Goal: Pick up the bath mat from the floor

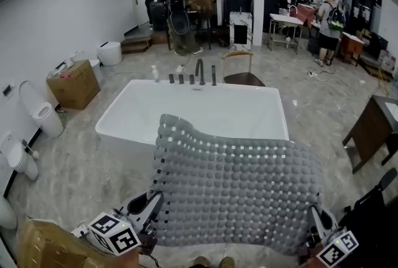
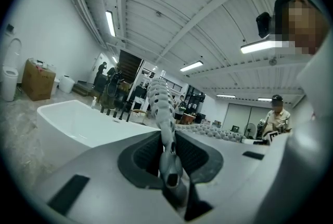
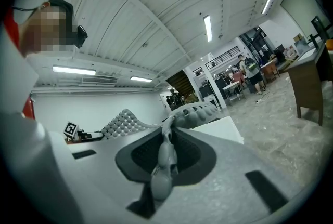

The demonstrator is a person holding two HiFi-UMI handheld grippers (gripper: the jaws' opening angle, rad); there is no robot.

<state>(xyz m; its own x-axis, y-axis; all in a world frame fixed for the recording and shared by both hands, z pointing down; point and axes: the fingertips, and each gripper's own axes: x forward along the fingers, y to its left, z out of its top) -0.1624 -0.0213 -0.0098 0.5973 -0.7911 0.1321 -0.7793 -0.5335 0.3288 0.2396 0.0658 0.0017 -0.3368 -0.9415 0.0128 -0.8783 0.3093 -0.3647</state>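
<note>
As the left tool [image 1: 151,206] at 7 o'clock and right tool [image 1: 316,219] at 5 clamp its near corners, the bath mat [image 1: 236,183] drapes limp, seemingly soft and light.

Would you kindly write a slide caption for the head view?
Left gripper and right gripper hold the grey bath mat up before a white bathtub.

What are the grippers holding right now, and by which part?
Both hold the grey bath mat: the left gripper is clamped on its near left corner, the right gripper on its near right corner, with the mat spread between them.
</note>
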